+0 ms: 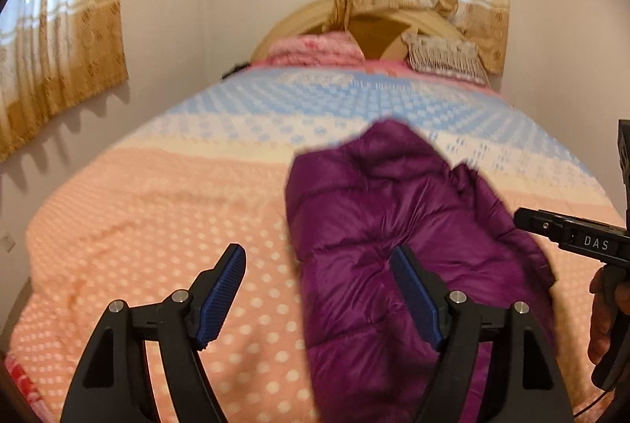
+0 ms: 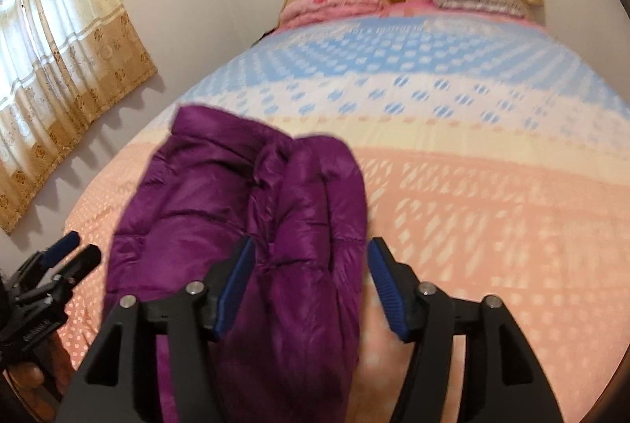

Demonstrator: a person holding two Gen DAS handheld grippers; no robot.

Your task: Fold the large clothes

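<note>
A purple quilted puffer jacket (image 1: pixel 374 206) lies bunched lengthwise on the bed, near its front edge. My left gripper (image 1: pixel 317 252) hovers open above the jacket's left edge. Its right finger is over the purple fabric and its left finger is over the bedspread. In the right wrist view the jacket (image 2: pixel 220 194) sits left of centre. My right gripper (image 2: pixel 312 243) is open above the jacket's right lobe, and the pads are not pressing on it. The right gripper (image 1: pixel 551 226) also shows at the left wrist view's right edge, and the left gripper (image 2: pixel 82 246) at the right wrist view's left edge.
The bedspread (image 1: pixel 157 226) is peach with white dots near me and blue-and-white checked farther back. A pink pillow (image 1: pixel 315 47) and a grey patterned pillow (image 1: pixel 445 59) rest against the rounded headboard (image 1: pixel 378 29). Tan curtains (image 1: pixel 59 49) hang on the left wall. A hand (image 1: pixel 602 313) grips the right tool.
</note>
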